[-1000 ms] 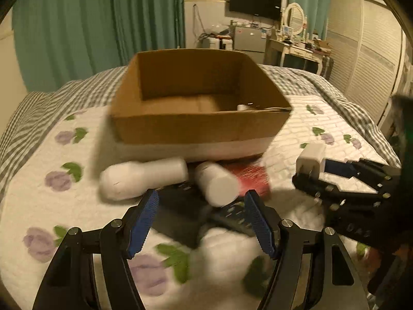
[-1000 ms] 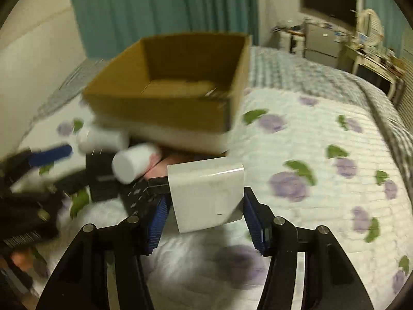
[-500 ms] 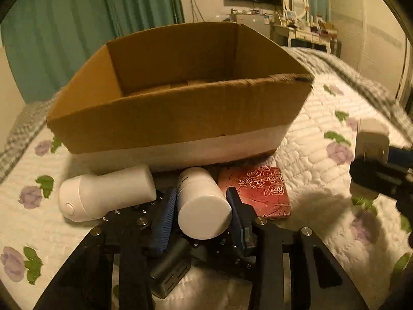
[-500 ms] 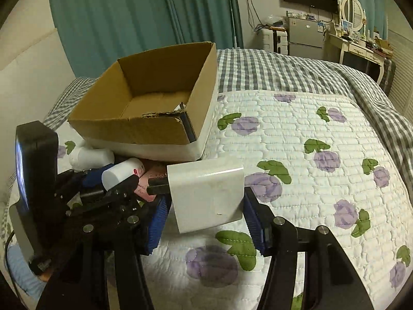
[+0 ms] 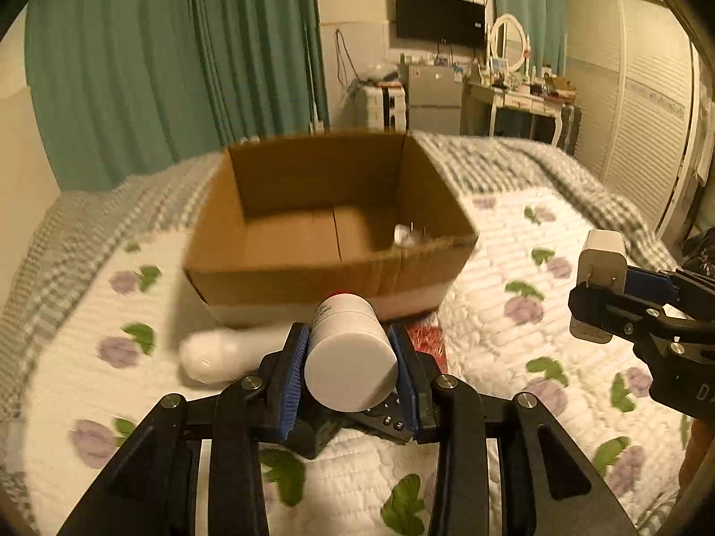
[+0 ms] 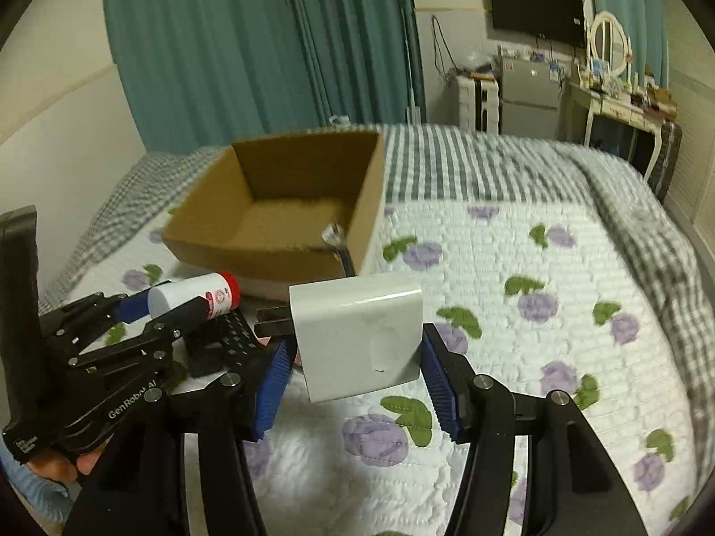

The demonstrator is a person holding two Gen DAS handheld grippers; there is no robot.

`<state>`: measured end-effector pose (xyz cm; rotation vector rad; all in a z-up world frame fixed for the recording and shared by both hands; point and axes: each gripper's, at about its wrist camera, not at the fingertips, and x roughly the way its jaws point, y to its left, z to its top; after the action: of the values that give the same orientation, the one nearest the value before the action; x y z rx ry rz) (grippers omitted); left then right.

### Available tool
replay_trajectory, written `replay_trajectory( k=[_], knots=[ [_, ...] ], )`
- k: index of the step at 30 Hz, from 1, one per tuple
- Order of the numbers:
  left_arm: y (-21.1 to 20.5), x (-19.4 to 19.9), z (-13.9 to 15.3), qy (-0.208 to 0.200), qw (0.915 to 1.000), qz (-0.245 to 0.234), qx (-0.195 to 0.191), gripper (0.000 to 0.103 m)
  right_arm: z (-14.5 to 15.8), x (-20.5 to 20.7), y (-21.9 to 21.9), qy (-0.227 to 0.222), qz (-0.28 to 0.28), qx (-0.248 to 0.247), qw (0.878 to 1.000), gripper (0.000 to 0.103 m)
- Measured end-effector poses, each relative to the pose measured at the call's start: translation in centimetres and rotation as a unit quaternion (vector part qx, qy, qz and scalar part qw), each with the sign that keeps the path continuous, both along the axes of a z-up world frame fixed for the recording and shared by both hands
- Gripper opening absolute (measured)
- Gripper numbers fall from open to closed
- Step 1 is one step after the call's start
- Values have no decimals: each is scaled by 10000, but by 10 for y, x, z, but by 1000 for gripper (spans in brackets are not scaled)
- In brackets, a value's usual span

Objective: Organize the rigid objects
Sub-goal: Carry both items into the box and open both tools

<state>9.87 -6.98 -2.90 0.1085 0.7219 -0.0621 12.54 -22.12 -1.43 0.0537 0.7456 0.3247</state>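
A white cylindrical bottle with a red cap is clamped between the blue pads of the left gripper; its flat white base is turned toward the camera and its capped end points ahead, past the fingertips. In the right wrist view the same bottle is seen from the side, lifted clear of the bedspread, with the red cap at its far end. Beyond the left fingertips an open cardboard box is set on the quilted floral bedspread, and a small pale item is seen in its near right corner — what it is cannot be told. Below and just left of the left fingers a second white bottle lies on its side, blurred. Under the fingers a black remote control and a dark block-shaped object lie on the bedspread, and just ahead of the right finger a red patterned item is partly hidden.

A white plug-in charger is gripped between the blue pads of the right gripper, its two metal prongs turned toward the left finger's side. From the left wrist view this charger is seen off to the right of the left fingers, held above the bedspread. The box lies ahead and to the left of the right fingertips — well apart from the charger.
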Motion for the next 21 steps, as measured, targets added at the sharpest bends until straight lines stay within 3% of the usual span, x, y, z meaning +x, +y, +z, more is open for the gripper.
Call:
replay_trajectory(
  k=[12, 17, 21],
  knots=[
    [23, 2, 95, -588, 9982, 71, 31, 37, 93, -10, 34, -803, 416, -121, 9958, 55],
    [38, 29, 110, -698, 9974, 183, 58, 37, 116, 16, 57, -1031, 607, -105, 9928, 55],
    [45, 60, 106, -722, 9972, 177, 84, 37, 113, 49, 74, -1026, 714, -98, 9921, 55]
  ],
)
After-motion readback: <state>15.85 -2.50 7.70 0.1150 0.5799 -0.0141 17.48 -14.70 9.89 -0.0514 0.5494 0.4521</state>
